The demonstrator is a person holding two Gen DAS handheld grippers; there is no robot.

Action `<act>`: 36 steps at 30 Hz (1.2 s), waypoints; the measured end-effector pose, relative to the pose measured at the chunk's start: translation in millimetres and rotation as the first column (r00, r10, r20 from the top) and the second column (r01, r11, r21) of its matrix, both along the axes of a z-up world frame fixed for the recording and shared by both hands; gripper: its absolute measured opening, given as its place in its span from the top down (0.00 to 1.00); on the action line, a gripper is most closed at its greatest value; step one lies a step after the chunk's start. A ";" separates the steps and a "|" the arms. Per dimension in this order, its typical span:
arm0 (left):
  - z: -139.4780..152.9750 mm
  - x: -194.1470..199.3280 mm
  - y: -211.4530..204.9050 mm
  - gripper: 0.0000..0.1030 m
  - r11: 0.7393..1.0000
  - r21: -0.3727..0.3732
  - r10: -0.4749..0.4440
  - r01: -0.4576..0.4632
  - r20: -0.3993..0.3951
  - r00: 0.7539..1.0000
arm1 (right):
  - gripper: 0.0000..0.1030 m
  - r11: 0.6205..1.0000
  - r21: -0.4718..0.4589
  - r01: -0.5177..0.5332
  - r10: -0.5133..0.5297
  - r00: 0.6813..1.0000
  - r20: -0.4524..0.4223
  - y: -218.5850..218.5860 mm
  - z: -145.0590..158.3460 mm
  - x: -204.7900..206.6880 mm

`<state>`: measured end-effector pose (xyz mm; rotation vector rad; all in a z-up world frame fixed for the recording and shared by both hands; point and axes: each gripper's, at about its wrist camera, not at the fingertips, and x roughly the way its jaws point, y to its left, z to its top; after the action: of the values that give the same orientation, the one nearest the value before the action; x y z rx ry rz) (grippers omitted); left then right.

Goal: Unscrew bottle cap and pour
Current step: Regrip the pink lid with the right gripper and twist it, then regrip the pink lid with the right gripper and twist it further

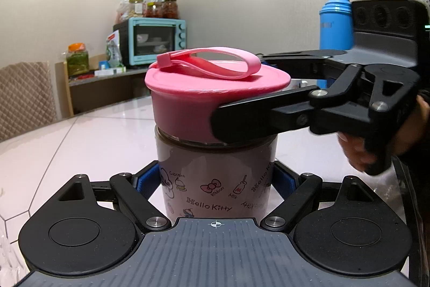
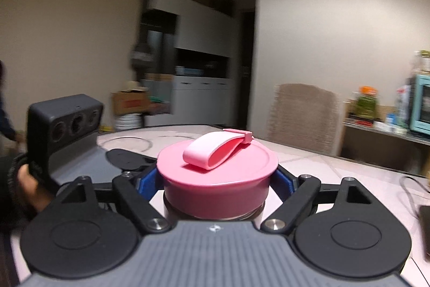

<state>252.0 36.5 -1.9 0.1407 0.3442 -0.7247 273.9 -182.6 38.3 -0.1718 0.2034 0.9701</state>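
A Hello Kitty bottle (image 1: 215,179) with dark liquid stands upright on the white table (image 1: 80,141). Its wide pink cap (image 1: 193,104) with a pink strap loop (image 1: 215,63) sits on the neck. My left gripper (image 1: 216,183) is shut on the bottle body, blue pads on both sides. My right gripper (image 2: 216,180) is shut on the pink cap (image 2: 215,190), pads against its sides; it shows in the left wrist view, coming from the right with its near finger (image 1: 242,117) across the cap. The strap (image 2: 215,149) lies folded on top.
A blue thermos (image 1: 336,18) stands behind the bottle at the right. A teal toaster oven (image 1: 153,42) and jars sit on a side shelf. A padded chair (image 2: 303,117) stands at the table's far edge. A dark cable (image 2: 411,192) lies on the table at right.
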 end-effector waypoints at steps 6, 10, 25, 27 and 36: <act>-0.1 0.0 -0.5 0.13 1.000 0.000 0.000 0.000 0.000 1.000 | 0.17 0.992 0.006 -0.129 0.129 0.992 -0.015 -10.7 5.9 14.4; -0.1 0.2 -0.1 0.13 1.000 0.000 0.000 0.000 0.000 1.000 | 0.17 0.993 0.000 -0.121 0.121 0.992 -0.014 -9.4 10.8 13.3; 0.0 1.7 0.6 0.13 1.000 0.001 0.000 0.000 0.001 1.000 | 0.05 0.981 0.031 0.194 -0.194 0.981 -0.012 -0.2 7.3 -38.3; 0.0 1.4 0.2 0.13 1.000 0.001 0.000 0.000 0.001 1.000 | 0.05 0.975 0.042 0.220 -0.220 0.975 -0.016 2.4 5.5 -41.7; -0.1 1.3 0.3 0.13 1.000 0.001 0.000 0.000 0.001 1.000 | 0.04 0.933 0.062 0.354 -0.354 0.935 -0.011 22.0 3.0 -50.8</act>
<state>253.3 36.9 -2.0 0.1416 0.3438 -0.7247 223.0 -160.6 41.3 -0.0728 0.1949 0.6155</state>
